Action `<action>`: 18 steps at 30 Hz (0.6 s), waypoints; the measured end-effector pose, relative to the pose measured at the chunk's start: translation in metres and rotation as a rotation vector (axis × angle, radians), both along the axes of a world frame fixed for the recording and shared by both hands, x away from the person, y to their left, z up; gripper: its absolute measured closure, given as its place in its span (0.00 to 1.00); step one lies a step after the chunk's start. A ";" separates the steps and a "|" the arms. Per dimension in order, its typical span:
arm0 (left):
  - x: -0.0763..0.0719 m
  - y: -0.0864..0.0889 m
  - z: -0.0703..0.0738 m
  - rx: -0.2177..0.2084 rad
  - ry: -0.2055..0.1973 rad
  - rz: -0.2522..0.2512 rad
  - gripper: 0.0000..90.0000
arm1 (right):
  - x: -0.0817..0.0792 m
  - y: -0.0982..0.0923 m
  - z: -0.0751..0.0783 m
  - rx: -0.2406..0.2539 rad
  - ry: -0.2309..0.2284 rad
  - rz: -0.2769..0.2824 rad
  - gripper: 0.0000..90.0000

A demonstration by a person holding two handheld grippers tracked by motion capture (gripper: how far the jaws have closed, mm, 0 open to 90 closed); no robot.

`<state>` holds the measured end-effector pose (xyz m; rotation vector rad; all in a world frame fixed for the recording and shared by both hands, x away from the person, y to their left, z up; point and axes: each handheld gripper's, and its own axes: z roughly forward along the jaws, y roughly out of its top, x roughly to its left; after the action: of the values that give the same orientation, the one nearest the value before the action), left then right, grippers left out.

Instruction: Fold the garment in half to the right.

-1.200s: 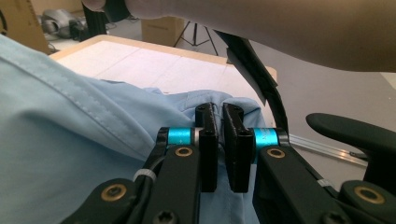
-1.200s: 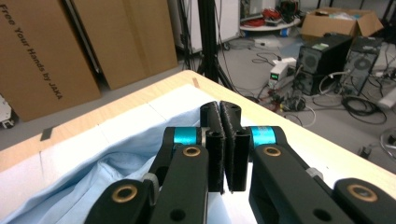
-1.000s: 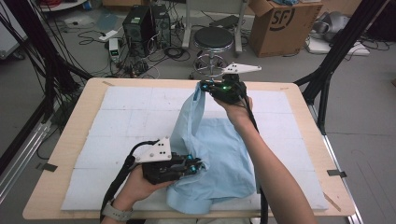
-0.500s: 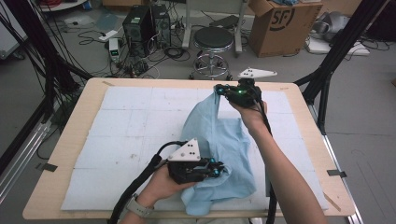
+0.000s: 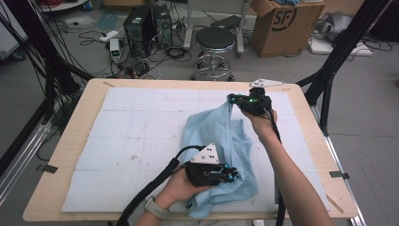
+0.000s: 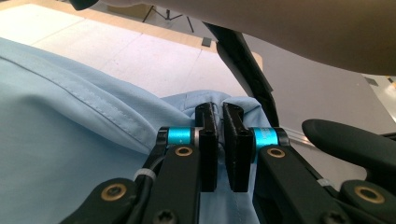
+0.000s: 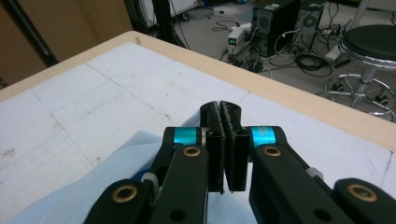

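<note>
Light-blue shirt (image 5: pixel 221 141) rumpled on table, apparently pinched by both grippers

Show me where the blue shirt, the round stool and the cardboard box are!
Blue shirt (image 5: pixel 214 129): high view, on its spread middle part.
Round stool (image 5: pixel 214 38): high view, on the black seat.
Cardboard box (image 5: pixel 277 23): high view, on its front side.

Matt light-blue cloth garment (image 5: pixel 221 141) on a wood-edged table (image 5: pixel 70 141).
</note>
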<state>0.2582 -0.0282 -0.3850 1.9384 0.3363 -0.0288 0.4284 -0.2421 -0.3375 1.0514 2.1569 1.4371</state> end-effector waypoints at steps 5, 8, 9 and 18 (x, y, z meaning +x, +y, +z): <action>0.001 -0.009 -0.009 0.029 0.012 -0.012 0.95 | 0.001 -0.006 -0.008 -0.017 0.016 -0.015 0.99; 0.002 -0.014 -0.013 0.051 0.026 -0.010 0.95 | 0.002 -0.008 -0.014 -0.030 0.025 -0.027 0.99; 0.002 -0.015 -0.015 0.062 0.025 -0.010 0.95 | 0.002 -0.010 -0.017 -0.030 0.029 -0.026 0.99; 0.004 -0.030 -0.028 0.104 0.042 -0.017 0.95 | 0.004 -0.020 -0.036 -0.047 0.058 -0.049 0.99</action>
<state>0.2623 -0.0585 -0.4129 2.0457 0.3549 -0.0648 0.4322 -0.2621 -0.3735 1.1344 2.1783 1.3429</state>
